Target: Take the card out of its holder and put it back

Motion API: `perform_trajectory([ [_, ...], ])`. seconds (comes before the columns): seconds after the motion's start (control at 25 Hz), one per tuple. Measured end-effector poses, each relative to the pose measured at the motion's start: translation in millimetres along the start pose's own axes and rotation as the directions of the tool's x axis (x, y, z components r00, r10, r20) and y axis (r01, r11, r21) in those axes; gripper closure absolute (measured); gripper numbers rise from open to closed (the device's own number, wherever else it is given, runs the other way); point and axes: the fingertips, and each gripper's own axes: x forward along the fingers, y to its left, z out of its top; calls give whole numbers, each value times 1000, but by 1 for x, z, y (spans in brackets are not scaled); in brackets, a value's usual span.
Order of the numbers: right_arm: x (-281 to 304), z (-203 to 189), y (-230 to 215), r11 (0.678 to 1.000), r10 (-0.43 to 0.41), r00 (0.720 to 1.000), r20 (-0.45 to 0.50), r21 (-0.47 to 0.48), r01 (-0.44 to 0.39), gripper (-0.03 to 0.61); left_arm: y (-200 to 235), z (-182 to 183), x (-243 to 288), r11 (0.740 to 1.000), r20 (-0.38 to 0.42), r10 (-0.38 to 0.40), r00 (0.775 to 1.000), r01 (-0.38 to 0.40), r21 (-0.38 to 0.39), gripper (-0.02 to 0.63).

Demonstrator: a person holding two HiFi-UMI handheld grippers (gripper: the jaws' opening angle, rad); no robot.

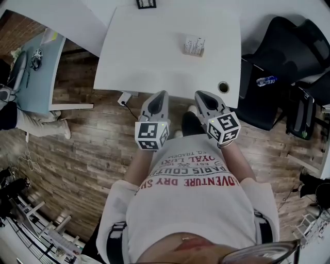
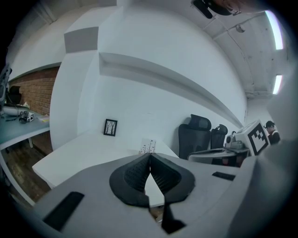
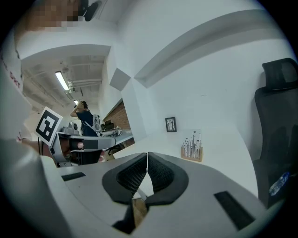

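Observation:
A white card printed with thin dark stems stands upright in a small wooden holder (image 1: 194, 46) on the white table (image 1: 144, 56), toward its far right part. The same card and holder (image 3: 192, 148) show ahead in the right gripper view, and the card (image 2: 147, 147) peeks over the jaws in the left gripper view. My left gripper (image 1: 161, 96) and right gripper (image 1: 200, 96) hover side by side at the table's near edge, well short of the holder. Both are shut with nothing between the jaws.
A small black picture frame (image 1: 146, 4) stands at the table's far edge. A round cable hole (image 1: 223, 86) sits in the near right corner. Black office chairs (image 1: 286, 56) stand to the right; a light blue desk (image 1: 36, 77) is at the left. A person stands in the background (image 3: 85, 118).

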Motion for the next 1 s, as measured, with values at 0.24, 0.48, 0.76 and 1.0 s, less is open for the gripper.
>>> perform_trajectory([
  [0.24, 26, 26, -47, 1000, 10, 1000, 9, -6, -10, 552, 3, 25, 57, 1000, -7, -3, 1000, 4, 27, 589],
  [0.48, 41, 42, -99, 1000, 18, 1000, 3, 14, -19, 552, -8, 40, 112, 998, -36, -18, 999, 20, 52, 589],
  [0.76, 58, 45, -140, 999, 19, 999, -26, 42, -18, 552, -9, 48, 157, 994, -73, -36, 997, 43, 98, 589],
  [1.0, 83, 36, -160, 999, 8, 996, -87, 54, -3, 552, 3, 42, 186, 990, -128, -92, 988, 104, 91, 589],
])
